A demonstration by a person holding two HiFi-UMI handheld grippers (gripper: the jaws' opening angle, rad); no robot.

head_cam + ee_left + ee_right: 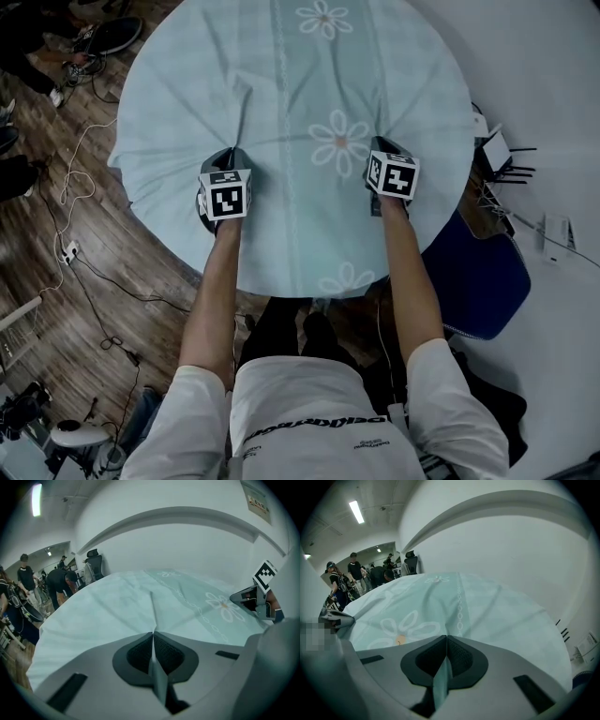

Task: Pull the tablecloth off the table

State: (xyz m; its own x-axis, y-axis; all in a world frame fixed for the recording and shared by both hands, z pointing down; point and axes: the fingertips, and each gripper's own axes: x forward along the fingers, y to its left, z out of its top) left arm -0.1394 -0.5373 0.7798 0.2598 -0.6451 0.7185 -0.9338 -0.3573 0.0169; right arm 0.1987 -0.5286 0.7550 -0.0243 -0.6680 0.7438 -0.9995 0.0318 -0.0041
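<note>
A pale blue-green tablecloth [300,84] with white daisy prints covers a round table. In the head view my left gripper [234,155] rests on the cloth at the near left, and a sharp crease runs away from its tip. My right gripper [382,148] rests at the near right beside a daisy. In the left gripper view the left gripper [153,632] is shut, with a pinched fold of tablecloth [122,606] between the pads. In the right gripper view the right gripper [446,637] is likewise shut on a fold of tablecloth [487,611].
A blue chair [483,272] stands at the table's near right. Cables [75,253] trail over the wooden floor on the left. A white device with antennas [497,150] sits by the right wall. Several people [61,581] stand far behind the table.
</note>
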